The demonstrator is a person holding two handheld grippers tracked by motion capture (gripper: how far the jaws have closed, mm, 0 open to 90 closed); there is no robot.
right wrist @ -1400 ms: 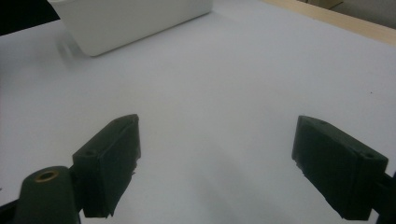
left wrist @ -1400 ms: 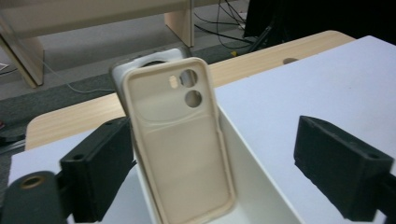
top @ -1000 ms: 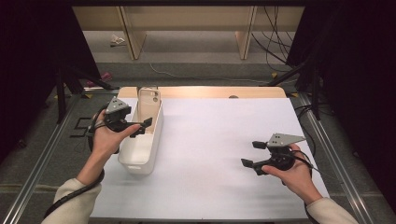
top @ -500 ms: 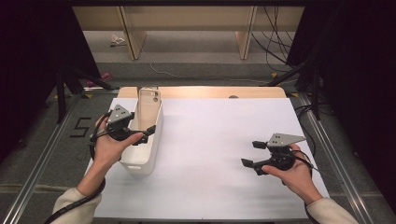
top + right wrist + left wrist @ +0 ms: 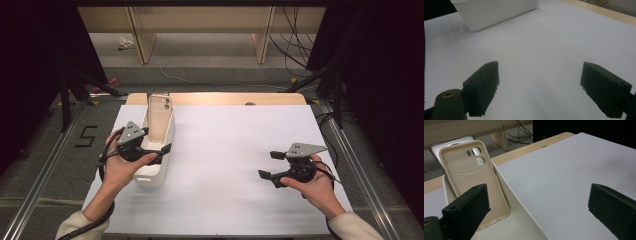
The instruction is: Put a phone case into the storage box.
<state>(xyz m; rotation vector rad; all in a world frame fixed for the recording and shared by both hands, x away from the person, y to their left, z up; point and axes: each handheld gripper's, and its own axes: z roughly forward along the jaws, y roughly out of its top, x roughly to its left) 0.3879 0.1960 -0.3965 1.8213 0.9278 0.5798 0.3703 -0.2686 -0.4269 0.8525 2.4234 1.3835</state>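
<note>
White table (image 5: pixel 235 150), left gripper (image 5: pixel 152 146) over bin (image 5: pixel 162 131)

Bright, even table light — dark surroundings, soft close-up blur.

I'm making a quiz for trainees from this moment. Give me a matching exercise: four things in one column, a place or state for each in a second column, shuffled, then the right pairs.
Things:
1. beige soft phone case with camera holes
2. white rectangular plastic bin
3. left gripper
4. right gripper

Places or states:
A. open, over bare white table sheet at the right
B. stands on the table's left side
C. open, one jaw over the bin
D. leans upright inside the bin's far end

Pairs: 1-D, 2-B, 3-C, 4-A
</note>
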